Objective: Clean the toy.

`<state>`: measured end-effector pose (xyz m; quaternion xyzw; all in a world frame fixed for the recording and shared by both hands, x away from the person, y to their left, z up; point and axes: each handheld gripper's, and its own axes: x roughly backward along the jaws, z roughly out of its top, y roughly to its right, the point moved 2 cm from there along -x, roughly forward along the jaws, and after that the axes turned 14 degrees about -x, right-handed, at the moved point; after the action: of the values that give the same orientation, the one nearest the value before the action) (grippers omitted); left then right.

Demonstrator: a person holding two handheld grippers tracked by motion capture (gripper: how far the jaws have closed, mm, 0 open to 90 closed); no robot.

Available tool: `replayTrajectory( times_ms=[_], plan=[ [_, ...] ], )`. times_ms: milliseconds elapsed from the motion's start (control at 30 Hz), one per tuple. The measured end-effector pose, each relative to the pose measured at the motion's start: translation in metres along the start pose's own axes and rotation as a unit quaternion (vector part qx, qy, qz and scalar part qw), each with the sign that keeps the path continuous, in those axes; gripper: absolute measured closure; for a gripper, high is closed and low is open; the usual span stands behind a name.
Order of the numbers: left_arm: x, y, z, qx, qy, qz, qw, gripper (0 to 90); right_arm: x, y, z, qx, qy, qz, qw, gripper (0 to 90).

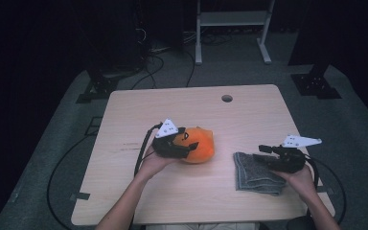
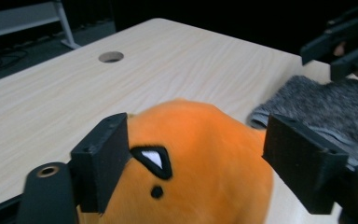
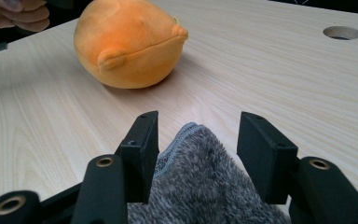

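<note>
An orange plush toy [image 1: 200,145] with a small black-and-white eye patch lies near the middle of the wooden table [image 1: 187,105]. My left gripper [image 1: 187,142] is open, its jaws either side of the toy's left end. In the left gripper view the plush toy [image 2: 205,158] sits between the jaws, touching one and clear of the other. A grey fuzzy cloth [image 1: 258,173] lies folded at the front right. My right gripper [image 1: 263,153] is open over the cloth's upper edge. In the right gripper view the cloth [image 3: 200,182] lies between the spread jaws, with the plush toy [image 3: 126,44] beyond.
A round cable hole [image 1: 226,98] sits near the table's far edge. A white metal frame [image 1: 232,28] stands on the carpet behind the table, with black stand bases [image 1: 316,84] and cables on the floor around it.
</note>
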<state>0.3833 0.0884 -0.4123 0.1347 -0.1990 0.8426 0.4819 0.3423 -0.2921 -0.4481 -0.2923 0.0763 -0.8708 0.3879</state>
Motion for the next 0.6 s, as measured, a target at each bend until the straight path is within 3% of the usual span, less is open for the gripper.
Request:
replayTrajectory(
  times_ms=[167,600],
  plan=[
    [0.009,0.001,-0.005,-0.004,-0.003,0.000,1.0000,19.8,0.001,0.000,0.000,0.000,0.001,0.001,1.0000,46.6],
    [0.034,0.001,-0.020,0.008,0.000,0.014,0.9999,16.9,0.000,-0.003,-0.002,0.001,0.006,0.003,1.0000,43.9]
  ],
)
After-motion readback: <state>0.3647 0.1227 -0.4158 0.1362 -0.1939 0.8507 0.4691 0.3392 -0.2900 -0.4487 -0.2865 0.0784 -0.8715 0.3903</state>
